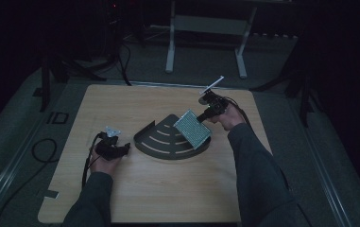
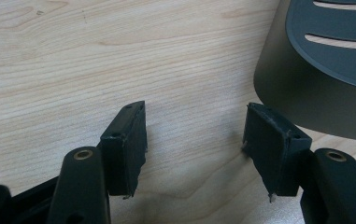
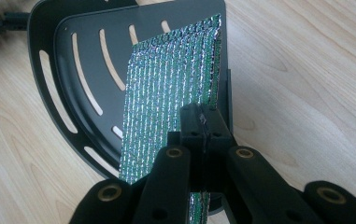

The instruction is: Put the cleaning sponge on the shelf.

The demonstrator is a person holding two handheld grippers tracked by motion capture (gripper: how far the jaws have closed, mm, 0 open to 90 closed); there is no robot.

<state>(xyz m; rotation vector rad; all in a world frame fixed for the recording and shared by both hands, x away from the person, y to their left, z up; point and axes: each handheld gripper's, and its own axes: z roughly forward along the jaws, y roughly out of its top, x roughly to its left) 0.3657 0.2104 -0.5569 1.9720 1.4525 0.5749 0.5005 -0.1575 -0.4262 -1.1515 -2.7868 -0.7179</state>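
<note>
right gripper (image 3: pixel 202 122): my jaws are pinching the shiny foil pouch (image 3: pixel 171 93) by its near edge, and it is hanging over the slotted dark corner tray (image 3: pixel 63 74) | pouch is feeling light, thin, bendy, slippery | left gripper (image 2: pixel 194 149): jaws are spreading wide, tray wall just beside | wooden table (image 1: pixel 168 198): lots of room around.

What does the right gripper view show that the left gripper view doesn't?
Right gripper view: the right tongs shut on a shiny silver-green sheet, held over the dark slotted fan-shaped tray, whose whole slotted floor can be seen.

Left gripper view: the left tongs open, with nothing between them, over bare wooden table beside the tray's outer wall.

Both: the tray, its slots and the light wooden table.
</note>
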